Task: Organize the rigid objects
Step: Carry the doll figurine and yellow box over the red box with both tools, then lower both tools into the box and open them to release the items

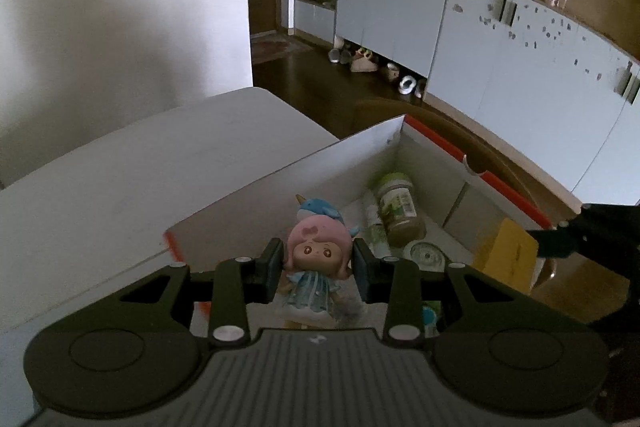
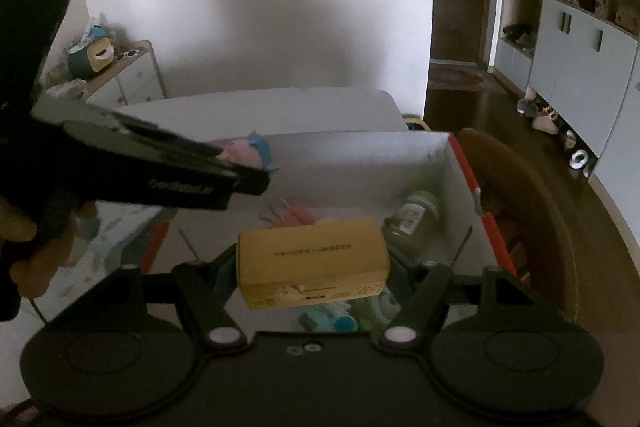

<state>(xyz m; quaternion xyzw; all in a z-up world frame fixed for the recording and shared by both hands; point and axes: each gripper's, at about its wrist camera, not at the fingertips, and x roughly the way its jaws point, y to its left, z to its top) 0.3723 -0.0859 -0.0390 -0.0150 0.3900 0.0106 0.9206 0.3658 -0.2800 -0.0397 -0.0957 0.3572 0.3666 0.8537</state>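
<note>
Here the white table (image 1: 120, 167) is carrying a large open cardboard box (image 1: 352, 147), white inside with orange-red edges, and everything else is sitting in, above or beside that box. Beyond the box, a wall of pale blue cabinets (image 1: 500, 39) is running along the dark floor, with shoes (image 1: 364, 61) lying under them. Inside the box, toward its far corner, a green-lidded glass jar (image 1: 396, 207) is lying on its side; its label is showing print too small to read. Nearer in the box, a round white dial-faced object (image 1: 426, 255) is resting on the floor, with some red and teal items partly hidden by the grippers. Above the box opening, the right gripper (image 2: 314, 263) is clasping a yellow carton (image 2: 312, 263) by its two short ends, the carton lying level across the fingers; a line of dark print is running along its top face and a red mark is showing on its front, neither legible. Over the box's near wall, the left gripper (image 1: 316, 265) is pinching a small doll (image 1: 318, 251) with pink hair, a blue whale hat and a striped blue dress, its pads (image 1: 362, 265) pressing on either side of the head, the figure standing upright and facing the camera. In the right wrist view the left gripper's black body (image 2: 140, 163) is blocking much of the box's left side, its white lettering blurred.
</note>
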